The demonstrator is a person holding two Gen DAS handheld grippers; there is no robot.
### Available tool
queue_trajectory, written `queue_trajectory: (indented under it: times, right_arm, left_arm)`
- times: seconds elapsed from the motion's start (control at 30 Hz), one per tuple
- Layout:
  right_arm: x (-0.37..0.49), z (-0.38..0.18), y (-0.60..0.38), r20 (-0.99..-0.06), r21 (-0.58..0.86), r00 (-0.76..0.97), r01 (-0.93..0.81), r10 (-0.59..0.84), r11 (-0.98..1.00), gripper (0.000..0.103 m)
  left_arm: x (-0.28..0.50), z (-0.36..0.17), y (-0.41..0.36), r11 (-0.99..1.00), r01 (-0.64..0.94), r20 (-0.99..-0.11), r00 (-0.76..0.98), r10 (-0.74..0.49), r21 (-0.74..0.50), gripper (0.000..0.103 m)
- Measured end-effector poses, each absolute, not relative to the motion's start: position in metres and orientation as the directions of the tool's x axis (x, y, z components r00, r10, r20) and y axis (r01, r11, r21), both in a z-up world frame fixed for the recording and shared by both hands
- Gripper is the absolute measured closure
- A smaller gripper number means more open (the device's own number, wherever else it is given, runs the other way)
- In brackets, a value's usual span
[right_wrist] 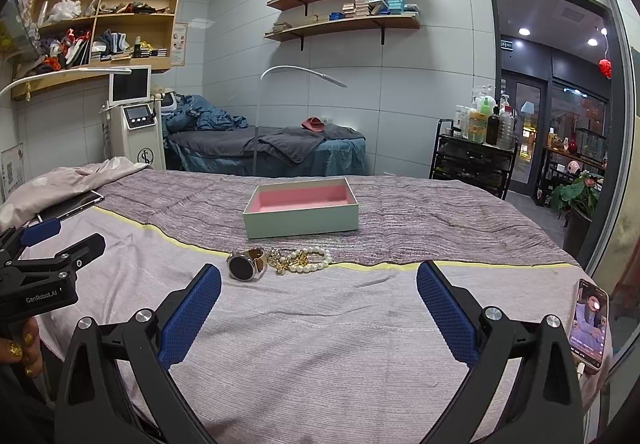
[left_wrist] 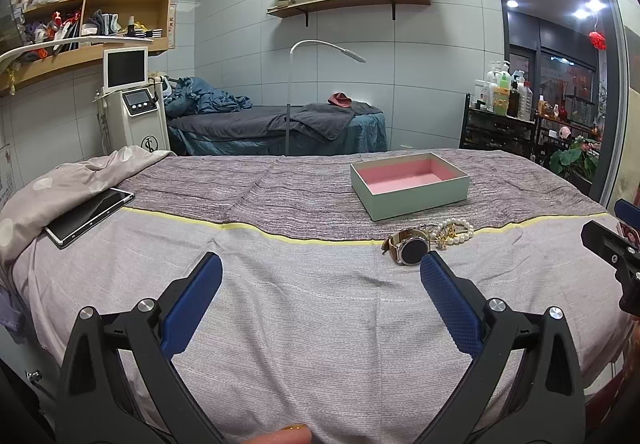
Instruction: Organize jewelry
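Both jaws wide apart, watch (right_wrist: pixel 243 266) beside pearls (right_wrist: pixel 310 259), box (right_wrist: pixel 301 213) behind

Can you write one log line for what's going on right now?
left gripper: open, empty | right gripper: open, empty | watch, pearl bracelet: on bed | box: open, empty

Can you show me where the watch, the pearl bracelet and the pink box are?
watch (right_wrist: pixel 241 268): right wrist view, on its dark round face.
pearl bracelet (right_wrist: pixel 316 267): right wrist view, on its front pearls.
pink box (right_wrist: pixel 300 223): right wrist view, on its pale green front wall.
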State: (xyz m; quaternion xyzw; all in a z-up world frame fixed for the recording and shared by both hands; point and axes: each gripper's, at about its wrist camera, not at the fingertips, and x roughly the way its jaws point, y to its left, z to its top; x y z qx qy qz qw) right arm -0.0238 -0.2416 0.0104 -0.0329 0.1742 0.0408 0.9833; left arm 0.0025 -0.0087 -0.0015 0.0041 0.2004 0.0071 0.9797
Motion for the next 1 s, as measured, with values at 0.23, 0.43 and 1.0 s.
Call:
queue_trajectory:
  times: [0.23, 0.43, 1.0]
  right_arm:
    - [-0.0235, 0.0093, -0.2397, -0.347, -0.051, 0.935, -0.094, 0.071, 0.994, 0.007]
    - [-0.0233, 0.0091, -0.2393, -0.348, -0.051, 0.935, -0.093, 0.070, 0.994, 0.007]
    - [-0.0212, 0.0049, -0.2353, -0.353, -0.051, 0.933, -0.097, 0.073, 0.994, 0.007]
  left_arm:
    - [0.0033, -0.0034, -0.0084, 1.000, -0.012, -0.397, 0.917, 0.016, 0.012, 0.005]
    - [0.0039, -0.0046, -0.0090, 1.000, -0.012, -0.398, 0.917, 0.016, 0.012, 0.005]
    - [0.0046, -0.0051, -0.0084, 1.000, -0.012, -0.400, 0.916, 0.016, 0.011, 0.005]
